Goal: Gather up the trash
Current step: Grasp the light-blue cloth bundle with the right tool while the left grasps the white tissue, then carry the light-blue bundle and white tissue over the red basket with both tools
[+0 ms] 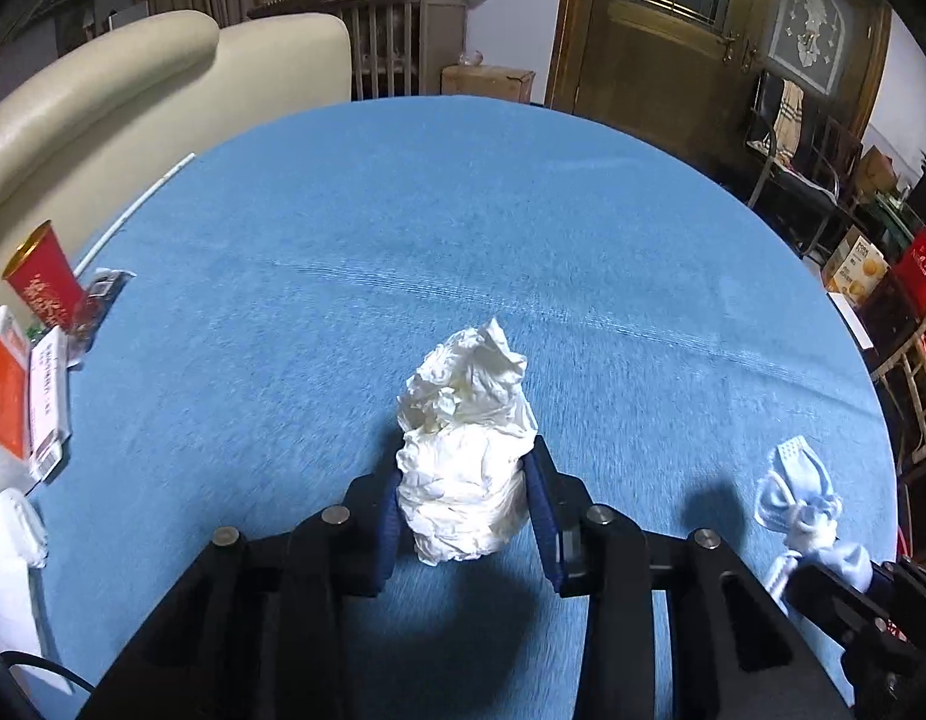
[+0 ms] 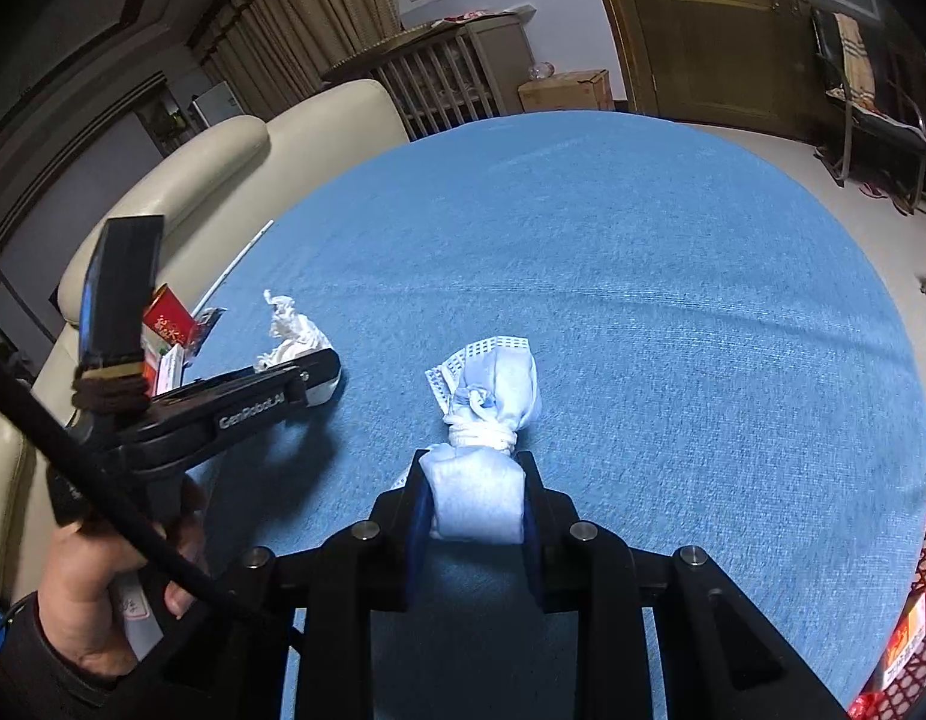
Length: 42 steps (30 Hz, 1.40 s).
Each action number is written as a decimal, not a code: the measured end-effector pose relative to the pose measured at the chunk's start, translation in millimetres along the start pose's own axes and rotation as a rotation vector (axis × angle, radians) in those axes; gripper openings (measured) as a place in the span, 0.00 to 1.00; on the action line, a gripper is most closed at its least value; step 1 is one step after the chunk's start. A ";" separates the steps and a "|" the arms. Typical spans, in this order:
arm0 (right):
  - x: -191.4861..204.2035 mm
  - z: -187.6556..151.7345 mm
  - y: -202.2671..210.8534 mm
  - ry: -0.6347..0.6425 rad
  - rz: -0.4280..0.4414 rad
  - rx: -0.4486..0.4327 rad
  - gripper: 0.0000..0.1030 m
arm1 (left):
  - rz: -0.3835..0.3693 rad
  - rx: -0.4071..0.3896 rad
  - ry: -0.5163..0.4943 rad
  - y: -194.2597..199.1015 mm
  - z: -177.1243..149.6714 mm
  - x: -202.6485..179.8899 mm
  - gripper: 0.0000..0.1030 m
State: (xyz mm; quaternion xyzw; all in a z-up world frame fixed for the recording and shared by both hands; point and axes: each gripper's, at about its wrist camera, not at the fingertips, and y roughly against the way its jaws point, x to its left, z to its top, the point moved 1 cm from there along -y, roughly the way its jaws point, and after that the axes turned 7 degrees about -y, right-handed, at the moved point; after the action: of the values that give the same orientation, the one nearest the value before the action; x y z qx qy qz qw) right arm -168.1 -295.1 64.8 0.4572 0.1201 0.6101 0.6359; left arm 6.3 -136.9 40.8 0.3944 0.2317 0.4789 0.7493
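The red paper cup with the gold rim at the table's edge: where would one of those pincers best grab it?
The red paper cup with the gold rim stands leaning among packets at the edge of the blue tablecloth. Its upper wall near the rim looks the best grip: it is bare there, while a dark wrapper and a white carton crowd its base. Probably come from above, one finger on each side.
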 end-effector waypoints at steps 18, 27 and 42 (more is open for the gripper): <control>26.5 -30.7 53.8 0.040 0.027 -0.069 0.27 | 0.010 -0.069 0.015 76.3 -45.0 5.2 0.38; 20.5 -46.1 84.8 0.021 0.037 -0.101 0.27 | 0.019 -0.077 -0.016 100.1 -52.7 -18.0 0.38; -9.8 -59.8 110.2 -0.055 0.043 -0.145 0.27 | 0.004 -0.082 -0.078 112.2 -57.9 -50.0 0.38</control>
State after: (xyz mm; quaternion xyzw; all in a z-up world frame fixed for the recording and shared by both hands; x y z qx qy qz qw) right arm -286.2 -295.6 108.0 0.4289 0.0482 0.6179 0.6572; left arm -117.4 -134.8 96.8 0.3824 0.1817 0.4738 0.7722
